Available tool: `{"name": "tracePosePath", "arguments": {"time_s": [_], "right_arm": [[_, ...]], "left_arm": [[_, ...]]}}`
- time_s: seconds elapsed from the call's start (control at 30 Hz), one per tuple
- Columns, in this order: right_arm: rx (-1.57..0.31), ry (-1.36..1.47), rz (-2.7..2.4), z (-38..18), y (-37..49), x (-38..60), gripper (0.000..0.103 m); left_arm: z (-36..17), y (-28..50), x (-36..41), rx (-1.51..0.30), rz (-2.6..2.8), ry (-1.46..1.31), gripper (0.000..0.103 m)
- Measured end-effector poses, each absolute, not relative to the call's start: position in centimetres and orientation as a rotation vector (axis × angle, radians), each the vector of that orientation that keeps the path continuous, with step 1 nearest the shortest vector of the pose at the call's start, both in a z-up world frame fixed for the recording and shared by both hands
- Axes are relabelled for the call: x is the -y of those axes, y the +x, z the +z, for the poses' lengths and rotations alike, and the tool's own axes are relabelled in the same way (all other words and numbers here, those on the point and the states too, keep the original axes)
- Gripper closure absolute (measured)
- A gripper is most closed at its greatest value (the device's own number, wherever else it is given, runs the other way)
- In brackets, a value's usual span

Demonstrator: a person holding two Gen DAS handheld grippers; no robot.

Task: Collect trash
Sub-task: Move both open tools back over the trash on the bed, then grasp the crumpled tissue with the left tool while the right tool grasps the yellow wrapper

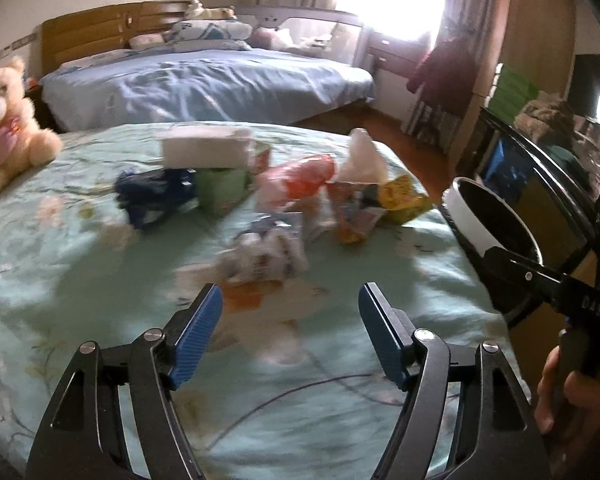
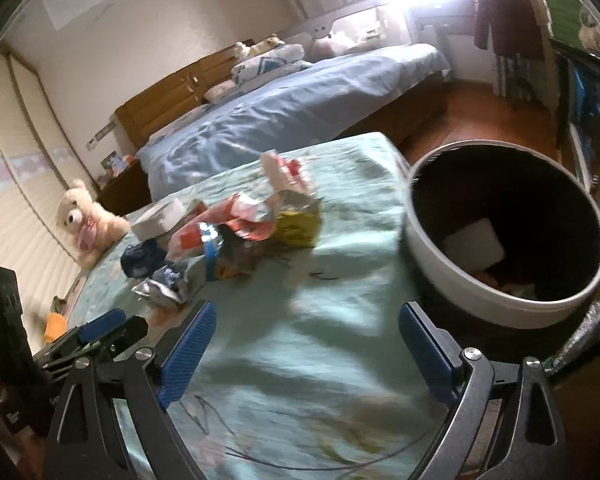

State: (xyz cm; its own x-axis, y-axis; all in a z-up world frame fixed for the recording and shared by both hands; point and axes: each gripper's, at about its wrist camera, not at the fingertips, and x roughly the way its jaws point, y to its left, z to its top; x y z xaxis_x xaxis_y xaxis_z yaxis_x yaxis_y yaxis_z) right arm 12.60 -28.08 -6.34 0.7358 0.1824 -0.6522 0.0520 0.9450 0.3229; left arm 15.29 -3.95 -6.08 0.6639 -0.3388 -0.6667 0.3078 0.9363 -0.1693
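Observation:
Several pieces of trash lie in a heap on the green floral bedspread (image 1: 80, 272): a crumpled silver-blue wrapper (image 1: 266, 254), a dark blue wad (image 1: 152, 194), a green carton (image 1: 220, 188), a red-orange bag (image 1: 300, 178) and a yellow wrapper (image 1: 404, 198). The heap also shows in the right wrist view (image 2: 244, 232). A round white bin (image 2: 504, 236) with a dark inside stands off the bed's right edge and holds some trash. My left gripper (image 1: 290, 324) is open and empty just short of the silver-blue wrapper. My right gripper (image 2: 306, 344) is open and empty over the bedspread, beside the bin.
A cream teddy bear (image 1: 4, 120) sits at the bed's left edge. A white box (image 1: 206, 148) rests on the green carton. A second bed with blue sheets (image 1: 208, 80) lies behind. Wooden floor (image 2: 460, 124) and shelving are to the right of the bin.

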Motion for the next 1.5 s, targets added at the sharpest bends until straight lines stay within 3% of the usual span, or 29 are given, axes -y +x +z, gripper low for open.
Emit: {"name": "tracePosePath", "arguments": {"time_s": [0.73,0.93,1.03,1.07,1.17,1.23,1.37,1.4,1.5], "right_arm": [[-0.754,0.321,0.080,-7.7,17.3,25.9,0.010],[-0.746,0.312,0.067,-8.0,19.1,26.3,0.031],[-0.752,0.331,0.063,-8.4,20.2,26.8,0.032],[-0.754,0.337,0.065,-8.5,20.6,26.9,0.034],[-0.762,0.337,0.064,-8.9,21.7,27.0,0.042],[-0.768,0.338,0.056,-9.2,22.0,27.2,0.058],[-0.753,0.350,0.059,-9.2,21.6,27.7,0.070],[-0.744,0.346,0.060,-9.0,21.3,27.7,0.071],[-0.732,0.354,0.067,-8.7,20.2,27.9,0.073]], "left_arm": [[-7.1,18.6,2.2,-0.829,-0.351,-0.084,0.029],[-7.8,19.9,2.7,-0.852,-0.343,-0.063,0.030],[-8.2,20.3,3.0,-0.866,-0.358,-0.056,0.031],[-8.3,20.3,3.2,-0.867,-0.364,-0.052,0.033],[-8.8,20.5,3.7,-0.887,-0.394,-0.038,0.055],[-9.1,20.5,3.9,-0.905,-0.413,-0.036,0.083],[-9.0,20.3,4.0,-0.902,-0.434,-0.042,0.091],[-9.0,20.2,4.1,-0.899,-0.439,-0.040,0.103],[-8.8,19.7,4.4,-0.893,-0.460,-0.039,0.102]]}}
